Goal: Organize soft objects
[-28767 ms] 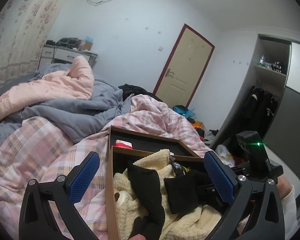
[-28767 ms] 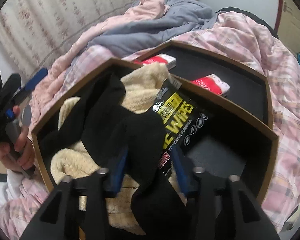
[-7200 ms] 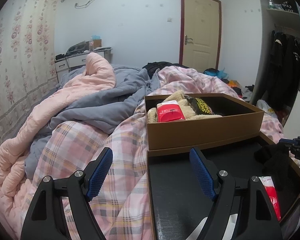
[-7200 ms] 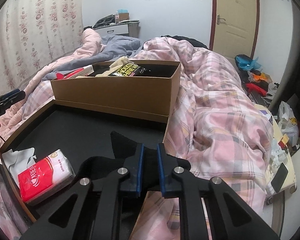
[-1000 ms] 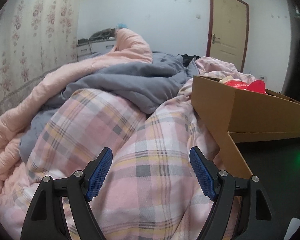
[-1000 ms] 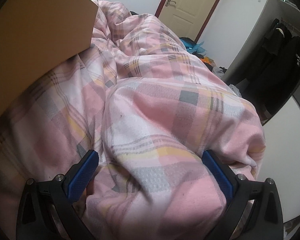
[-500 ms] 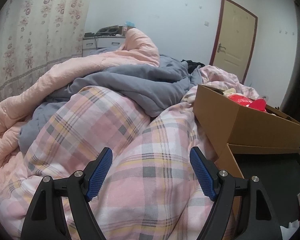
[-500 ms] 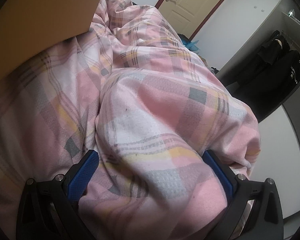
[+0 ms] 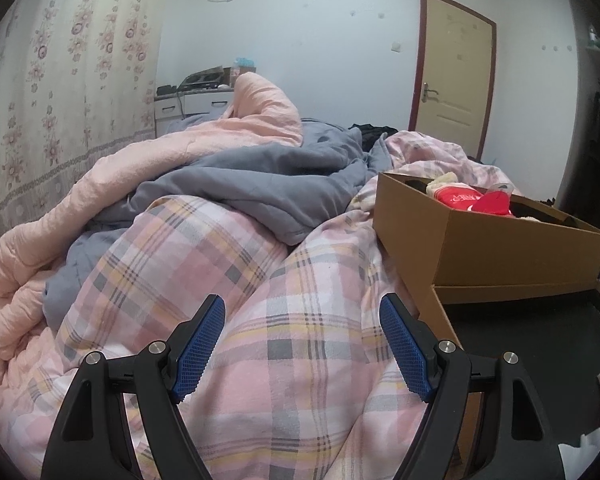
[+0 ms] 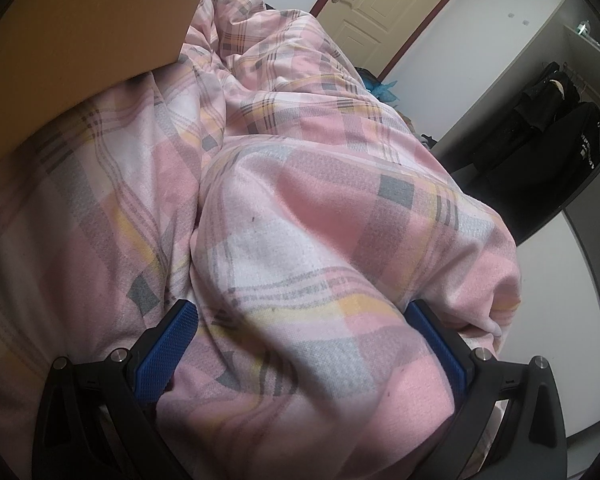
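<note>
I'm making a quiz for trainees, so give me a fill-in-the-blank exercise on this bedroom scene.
1. The left gripper, jaws spread, holds ____.
2. The brown cardboard box rests on the pink ____ quilt.
3. A wide fold of that quilt bulges between the jaws of the ____ gripper.
4. The cream door is ____.

Missing: nothing; plaid; right; closed

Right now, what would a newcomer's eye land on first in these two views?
The pink plaid quilt fills the foreground of both views, bulging up between the open left gripper and the open right gripper. In the left wrist view, a brown cardboard box sits on the bed at right with red packets showing at its top. Behind lie a grey blanket and a peach comforter.
</note>
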`<state>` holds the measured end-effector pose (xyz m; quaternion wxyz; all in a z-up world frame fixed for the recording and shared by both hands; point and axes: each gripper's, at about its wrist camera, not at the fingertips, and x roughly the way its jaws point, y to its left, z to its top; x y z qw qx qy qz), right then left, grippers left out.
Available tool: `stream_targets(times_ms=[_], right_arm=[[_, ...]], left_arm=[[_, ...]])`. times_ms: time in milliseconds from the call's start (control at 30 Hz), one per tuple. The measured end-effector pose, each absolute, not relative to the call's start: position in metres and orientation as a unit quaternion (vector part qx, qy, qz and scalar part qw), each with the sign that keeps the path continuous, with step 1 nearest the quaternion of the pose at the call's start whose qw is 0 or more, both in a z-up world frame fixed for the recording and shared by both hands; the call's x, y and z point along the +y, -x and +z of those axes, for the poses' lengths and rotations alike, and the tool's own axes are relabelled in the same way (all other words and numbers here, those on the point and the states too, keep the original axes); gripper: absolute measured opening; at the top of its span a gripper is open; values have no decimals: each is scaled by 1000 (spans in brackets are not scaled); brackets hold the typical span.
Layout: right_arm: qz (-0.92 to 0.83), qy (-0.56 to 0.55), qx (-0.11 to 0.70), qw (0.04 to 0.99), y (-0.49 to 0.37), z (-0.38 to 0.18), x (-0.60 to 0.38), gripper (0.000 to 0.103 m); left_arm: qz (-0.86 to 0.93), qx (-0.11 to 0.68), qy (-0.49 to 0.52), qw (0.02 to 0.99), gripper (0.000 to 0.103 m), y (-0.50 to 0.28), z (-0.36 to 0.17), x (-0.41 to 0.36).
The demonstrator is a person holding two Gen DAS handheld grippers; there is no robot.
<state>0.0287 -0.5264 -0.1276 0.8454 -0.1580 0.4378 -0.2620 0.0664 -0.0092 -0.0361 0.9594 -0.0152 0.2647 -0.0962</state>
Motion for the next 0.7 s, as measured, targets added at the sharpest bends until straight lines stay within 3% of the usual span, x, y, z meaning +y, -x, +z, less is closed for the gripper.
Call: stream_targets(times_ms=[700], right_arm=[[-263, 160, 439, 844, -28, -128, -527, 102]], left_arm=[[-95, 275, 76, 954, 77, -72, -33, 16]])
